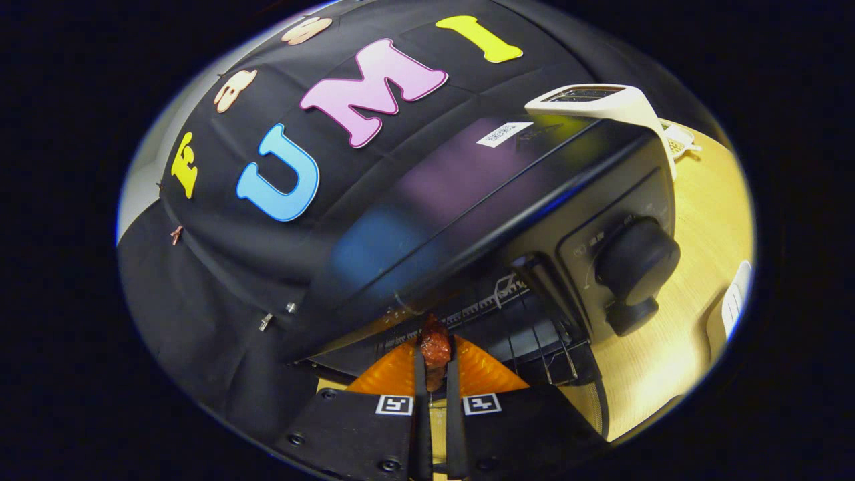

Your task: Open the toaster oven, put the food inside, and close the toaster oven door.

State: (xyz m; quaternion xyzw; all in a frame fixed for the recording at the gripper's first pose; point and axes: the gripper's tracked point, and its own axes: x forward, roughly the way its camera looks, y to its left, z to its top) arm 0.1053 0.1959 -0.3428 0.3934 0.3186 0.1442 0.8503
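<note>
The food [435, 347], a small glossy reddish-brown piece that looks like glazed meat, sits pinched between the two fingers of the gripper [435, 357], which press on it from either side near their tips. It hangs right at the mouth of the black metal toaster oven [507, 200], whose cavity is open: the wire rack [534, 334] shows just beyond and beside the fingertips. Past the opening, on the oven's front panel, sit a large round black knob [636, 259] and a smaller one [631, 315] under it. Behind the oven stands a white pop-up toaster [604, 103], and all rest on a pale wooden table [695, 220].

The view is steeply tilted, so the approach looks skewed. My judgement is that the piece could clip the upper lip of the opening or snag on the rack wires and slip from the narrow grip. Releasing too early would drop it short of the rack.
</note>
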